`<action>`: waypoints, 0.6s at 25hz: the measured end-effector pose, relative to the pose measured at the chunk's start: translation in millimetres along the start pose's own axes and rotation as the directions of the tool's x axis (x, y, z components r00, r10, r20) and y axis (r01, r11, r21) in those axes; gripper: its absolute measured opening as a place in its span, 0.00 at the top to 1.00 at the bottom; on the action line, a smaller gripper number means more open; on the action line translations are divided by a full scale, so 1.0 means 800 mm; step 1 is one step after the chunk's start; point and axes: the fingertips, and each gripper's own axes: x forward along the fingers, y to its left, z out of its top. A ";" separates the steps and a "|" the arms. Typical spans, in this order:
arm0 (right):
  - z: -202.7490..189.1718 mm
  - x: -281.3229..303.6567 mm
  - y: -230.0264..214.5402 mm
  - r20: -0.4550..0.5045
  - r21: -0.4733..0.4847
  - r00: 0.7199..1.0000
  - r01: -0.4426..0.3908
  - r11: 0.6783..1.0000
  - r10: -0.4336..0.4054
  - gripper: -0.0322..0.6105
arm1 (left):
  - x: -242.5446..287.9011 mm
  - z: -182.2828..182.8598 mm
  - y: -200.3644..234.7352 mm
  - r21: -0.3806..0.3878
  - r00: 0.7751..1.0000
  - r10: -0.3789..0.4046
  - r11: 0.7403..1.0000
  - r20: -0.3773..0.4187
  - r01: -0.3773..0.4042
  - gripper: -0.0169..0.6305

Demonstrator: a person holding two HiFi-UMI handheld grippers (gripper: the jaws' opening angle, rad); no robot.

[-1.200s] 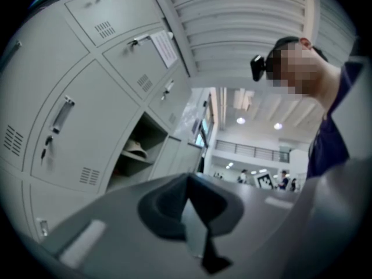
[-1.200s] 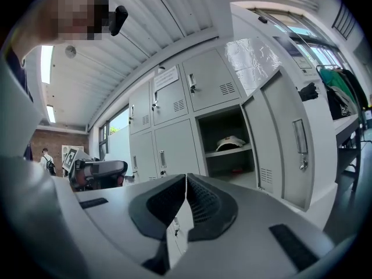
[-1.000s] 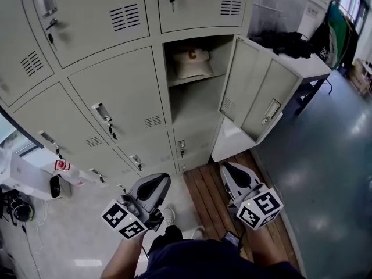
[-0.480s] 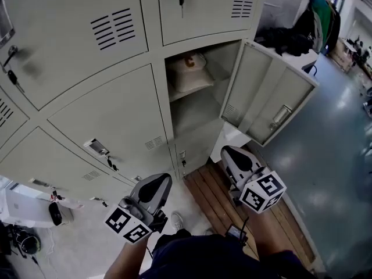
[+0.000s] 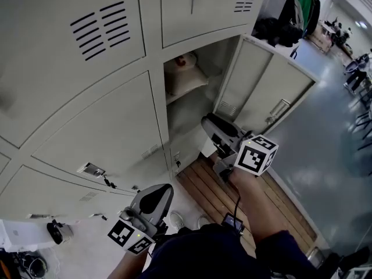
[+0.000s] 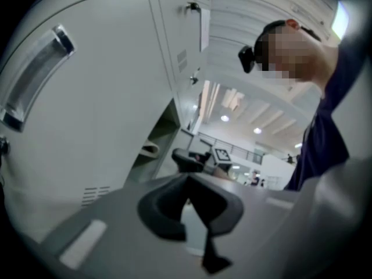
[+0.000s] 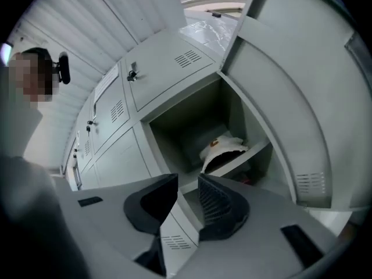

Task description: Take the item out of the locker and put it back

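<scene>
To our left, the left tool (image 5: 156, 193) has its smooth dark jaws pressed together, empty. In the open grey metal locker (image 5: 189, 114), the soft cream cap (image 5: 185, 75) lies slumped on the shelf (image 5: 179, 95). Our right tool (image 5: 210, 122) has just been opening; its ribbed pads (image 7: 215, 199) stand narrowly apart, holding nothing.

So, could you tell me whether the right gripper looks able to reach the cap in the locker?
Probably yes: the door stands wide open, the cap lies exposed on the shelf, and the right gripper faces it, jaws just opening with nothing between them.
</scene>
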 end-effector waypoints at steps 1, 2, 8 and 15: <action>0.004 0.007 -0.004 0.010 0.026 1.000 0.000 1.000 0.000 0.82 | 0.000 -0.001 0.001 0.003 1.000 -0.007 1.000 -0.004 0.007 0.97; 0.008 0.013 -0.010 0.020 0.054 1.000 0.000 0.999 -0.001 0.81 | 0.001 -0.002 0.002 0.006 1.000 -0.014 1.000 -0.009 0.014 0.97; 0.028 0.052 -0.046 0.086 0.265 0.996 -0.044 0.963 0.022 0.73 | -0.003 -0.015 0.013 -0.010 0.999 -0.014 1.000 -0.041 0.014 0.97; 0.042 0.083 -0.090 0.187 0.523 0.982 -0.131 0.842 0.037 0.66 | 0.005 -0.022 0.023 -0.018 0.998 0.018 1.000 -0.059 -0.019 0.97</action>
